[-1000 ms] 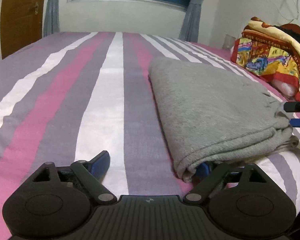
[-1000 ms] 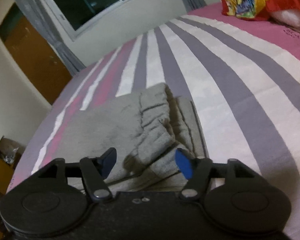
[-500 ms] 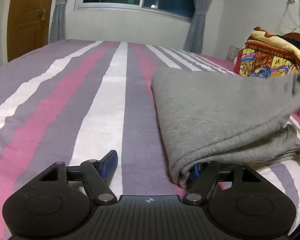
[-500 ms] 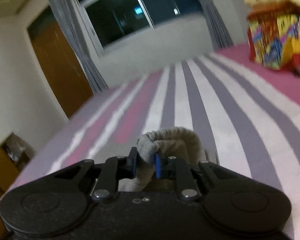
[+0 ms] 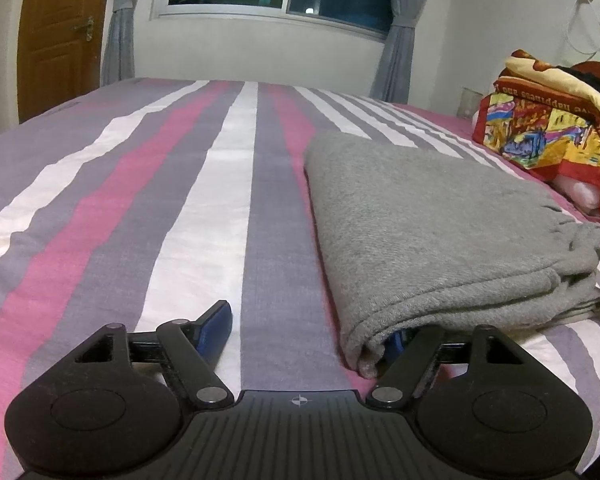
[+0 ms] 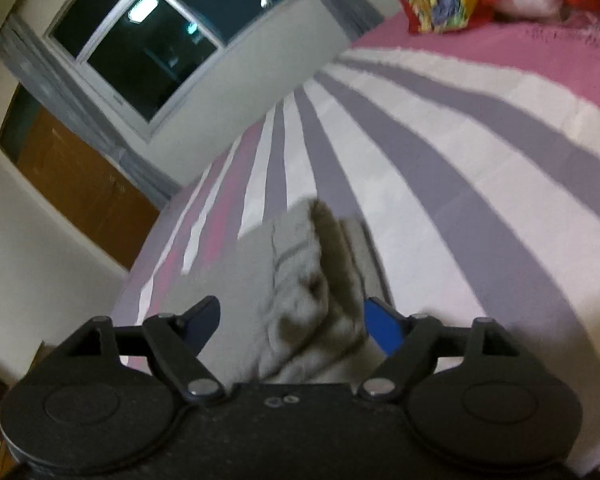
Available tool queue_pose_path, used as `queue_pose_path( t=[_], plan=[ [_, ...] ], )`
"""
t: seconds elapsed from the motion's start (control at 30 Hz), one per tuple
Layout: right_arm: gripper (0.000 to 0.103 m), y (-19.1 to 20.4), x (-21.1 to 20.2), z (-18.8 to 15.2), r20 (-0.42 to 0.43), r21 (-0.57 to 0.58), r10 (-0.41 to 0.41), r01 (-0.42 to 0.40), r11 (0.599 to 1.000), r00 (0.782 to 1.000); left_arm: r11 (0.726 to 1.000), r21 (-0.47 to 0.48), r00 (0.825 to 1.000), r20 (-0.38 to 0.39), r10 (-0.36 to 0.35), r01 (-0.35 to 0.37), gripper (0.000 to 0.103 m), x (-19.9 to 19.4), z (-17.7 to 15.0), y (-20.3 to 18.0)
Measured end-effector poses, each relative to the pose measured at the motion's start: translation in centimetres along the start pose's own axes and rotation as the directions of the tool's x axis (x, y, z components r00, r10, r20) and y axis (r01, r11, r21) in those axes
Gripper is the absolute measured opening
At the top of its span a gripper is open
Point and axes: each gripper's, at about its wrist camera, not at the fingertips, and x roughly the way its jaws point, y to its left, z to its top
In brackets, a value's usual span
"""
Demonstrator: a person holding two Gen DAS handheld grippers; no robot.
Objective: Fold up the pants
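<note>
- Bed with a sheet striped in pink, grey-purple and white (image 5: 204,208): we list it as the surface bearing every item below.
- Folded grey knit pants (image 5: 432,232): they lie in a flat stack on the bed's right half, ribbed waistband end bunched toward our right gripper.
- Bright red-and-yellow printed blanket (image 5: 540,128): heaped at the far right, well apart from the pants.
- Left gripper (image 5: 304,328): jaws stand wide and have just been opening a little. Its right finger is tucked into the near fold of the pants and its left finger is over bare sheet, so we hold nothing.
- Right gripper (image 6: 292,320): jaws have just been opening and stand wide. The bunched waistband lies between them, unpressed, so we count it released.
- Risk, our judgement: pulling the left finger out could catch the fold and drag a layer loose. The bunched waistband may spring up and leave the stack uneven.
- Containers: we see none on the bed, so we log no contents.
</note>
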Motion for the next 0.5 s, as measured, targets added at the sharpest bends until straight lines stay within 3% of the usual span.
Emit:
queue_pose_path(
  t=[0.13, 0.33, 0.37, 0.4, 0.5],
  plan=[
    [0.078, 0.2, 2.2, -0.4, -0.064, 0.051, 0.018, -0.014, 0.999, 0.998, 1.000, 0.000, 1.000, 0.000, -0.003, 0.003, 0.075, 0.0, 0.1, 0.1],
    [0.078, 1.6, 5.5, 0.7, -0.142, 0.104, -0.039, 0.054, 0.993, 0.989, 1.000, -0.008, 1.000, 0.005, -0.009, 0.009, 0.075, 0.1, 0.1, 0.3],
    [0.070, 2.0, 5.8, 0.7, -0.147, 0.090, -0.049, 0.062, 0.994, 0.988, 1.000, -0.008, 1.000, 0.006, -0.007, 0.007, 0.075, 0.1, 0.0, 0.3],
    [0.044, 2.5, 6.2, 0.8, -0.155, 0.060, -0.059, 0.069, 0.996, 0.986, 1.000, -0.009, 1.000, 0.008, -0.007, 0.007, 0.075, 0.1, 0.0, 0.3],
    [0.038, 5.1, 5.4, 1.2, -0.097, -0.092, -0.052, 0.043, 0.995, 0.994, 1.000, 0.001, 0.999, 0.036, 0.001, -0.001, 0.075, -0.4, -0.1, 0.2]
  ],
)
